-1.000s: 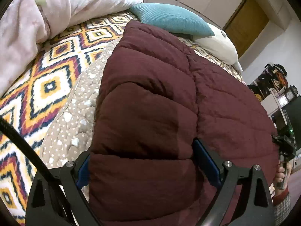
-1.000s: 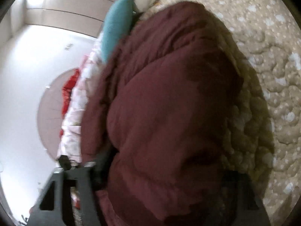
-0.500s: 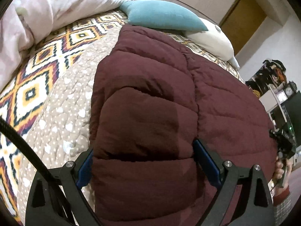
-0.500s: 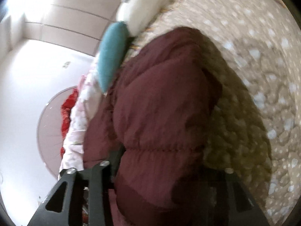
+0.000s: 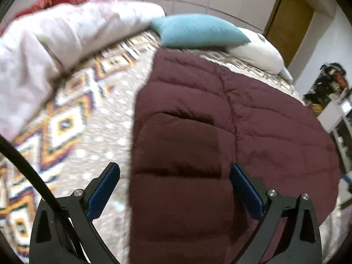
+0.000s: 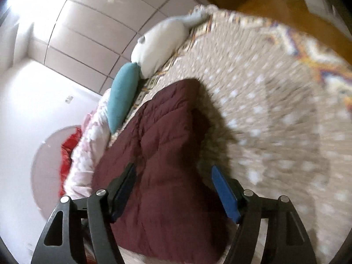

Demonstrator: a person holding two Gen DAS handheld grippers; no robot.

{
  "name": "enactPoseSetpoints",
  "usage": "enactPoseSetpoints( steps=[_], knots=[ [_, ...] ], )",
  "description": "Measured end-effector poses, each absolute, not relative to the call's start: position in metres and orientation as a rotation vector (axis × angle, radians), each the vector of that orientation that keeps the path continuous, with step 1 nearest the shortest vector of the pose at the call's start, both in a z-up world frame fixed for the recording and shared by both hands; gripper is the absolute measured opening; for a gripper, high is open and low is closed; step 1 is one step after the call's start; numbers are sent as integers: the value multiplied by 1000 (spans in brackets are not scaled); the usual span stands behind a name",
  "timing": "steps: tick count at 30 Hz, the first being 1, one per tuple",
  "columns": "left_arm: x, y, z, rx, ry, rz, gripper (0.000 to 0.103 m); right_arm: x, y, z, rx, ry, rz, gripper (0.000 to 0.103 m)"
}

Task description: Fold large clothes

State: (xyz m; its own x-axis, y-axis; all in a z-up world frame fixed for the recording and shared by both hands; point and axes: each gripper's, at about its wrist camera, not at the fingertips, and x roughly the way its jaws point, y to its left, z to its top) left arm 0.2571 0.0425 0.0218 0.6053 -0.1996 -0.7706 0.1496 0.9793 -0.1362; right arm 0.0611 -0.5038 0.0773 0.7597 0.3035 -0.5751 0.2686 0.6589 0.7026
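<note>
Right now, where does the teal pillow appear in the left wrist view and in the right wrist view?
Left wrist: teal pillow at upper centre, beyond the maroon jacket.
Right wrist: it stands on end at left of centre, above the jacket.
Shared landmark: the white pillow touching it.

Left hand-held gripper is angled downward, jaws opening wide. Right hand-held gripper is likewise angled downward, jaws opening, nothing pressed.
</note>
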Motion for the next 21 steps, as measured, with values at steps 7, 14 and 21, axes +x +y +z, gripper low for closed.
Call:
enactPoseSetpoints(
  steps=[7,14,21],
  knots=[
    [154,51,82,50,654,-35,101,4,-440,103,661,757,34,79],
    [48,68,121,40,454,117,101,-4,-341,95,471,800,100,79],
    [-27,62,127,44,374,101,103,-30,-252,81,260,837,37,79]
  ],
)
